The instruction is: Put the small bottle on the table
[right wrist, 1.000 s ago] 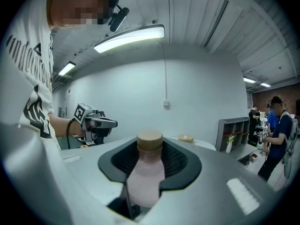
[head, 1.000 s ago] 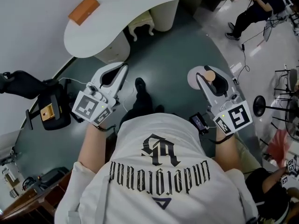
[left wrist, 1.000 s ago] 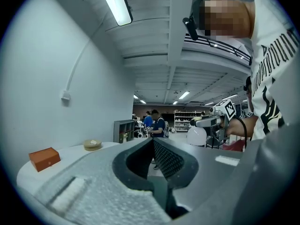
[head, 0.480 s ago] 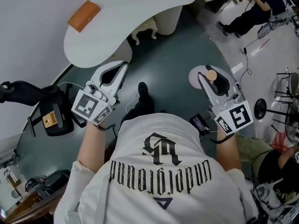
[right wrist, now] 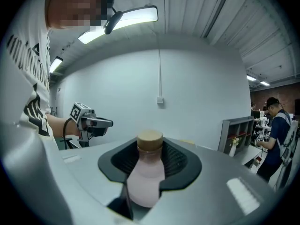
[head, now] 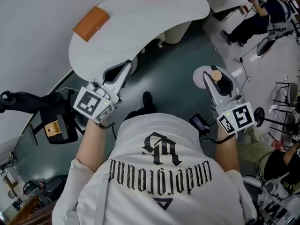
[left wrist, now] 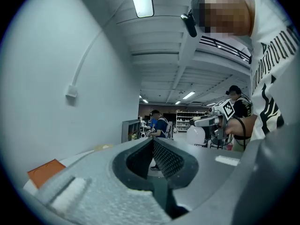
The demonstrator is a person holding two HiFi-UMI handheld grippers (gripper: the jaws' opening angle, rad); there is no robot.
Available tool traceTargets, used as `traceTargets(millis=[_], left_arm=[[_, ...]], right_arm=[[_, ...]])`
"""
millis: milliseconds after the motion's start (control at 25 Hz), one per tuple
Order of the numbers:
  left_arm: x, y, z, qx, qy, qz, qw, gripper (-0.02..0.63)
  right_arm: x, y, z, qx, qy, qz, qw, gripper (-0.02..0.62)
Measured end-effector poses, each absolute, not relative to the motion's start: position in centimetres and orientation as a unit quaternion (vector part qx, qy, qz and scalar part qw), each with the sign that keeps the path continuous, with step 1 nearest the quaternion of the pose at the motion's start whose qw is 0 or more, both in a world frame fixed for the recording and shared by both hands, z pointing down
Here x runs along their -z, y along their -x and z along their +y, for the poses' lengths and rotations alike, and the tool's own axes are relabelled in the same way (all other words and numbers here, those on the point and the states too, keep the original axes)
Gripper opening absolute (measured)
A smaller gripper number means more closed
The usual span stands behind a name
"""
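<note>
Between the jaws of the right gripper (right wrist: pixel 150 150), the small bottle (right wrist: pixel 148 172), pale pink with a tan cap, was pinched at its body. It was held over the dark floor (head: pixel 178 64), apart from the white table (head: pixel 154 18). An orange block (head: pixel 91 22) lay on that table. The left gripper (head: pixel 123 71) had its jaws pressed together, with nothing between them.

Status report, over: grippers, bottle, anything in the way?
Left gripper shut, empty. Right gripper shut on bottle, upright. Table ahead, orange block on it.
</note>
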State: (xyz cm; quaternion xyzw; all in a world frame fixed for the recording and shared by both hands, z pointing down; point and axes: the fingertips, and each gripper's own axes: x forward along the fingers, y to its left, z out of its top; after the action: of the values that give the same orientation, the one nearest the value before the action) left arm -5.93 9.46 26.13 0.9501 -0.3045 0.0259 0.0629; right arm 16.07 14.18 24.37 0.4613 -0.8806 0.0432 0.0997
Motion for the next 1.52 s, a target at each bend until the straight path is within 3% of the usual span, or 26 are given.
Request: traceTargets(millis=[760,1520], left_arm=[[-24.8,14.3,1.8,0.024,-0.936,-0.348,0.052,0.006],[-27.5,13.4,-4.1,0.001,-0.921,-0.383,0.073,0.006]], right_arm=[[-23.0,-8.7,4.4,-0.033,-0.439,-0.892,0.104,0.132],[-26.3,-8.3,-5.6,-0.049,-0.384,-0.915,0.114,0.132]])
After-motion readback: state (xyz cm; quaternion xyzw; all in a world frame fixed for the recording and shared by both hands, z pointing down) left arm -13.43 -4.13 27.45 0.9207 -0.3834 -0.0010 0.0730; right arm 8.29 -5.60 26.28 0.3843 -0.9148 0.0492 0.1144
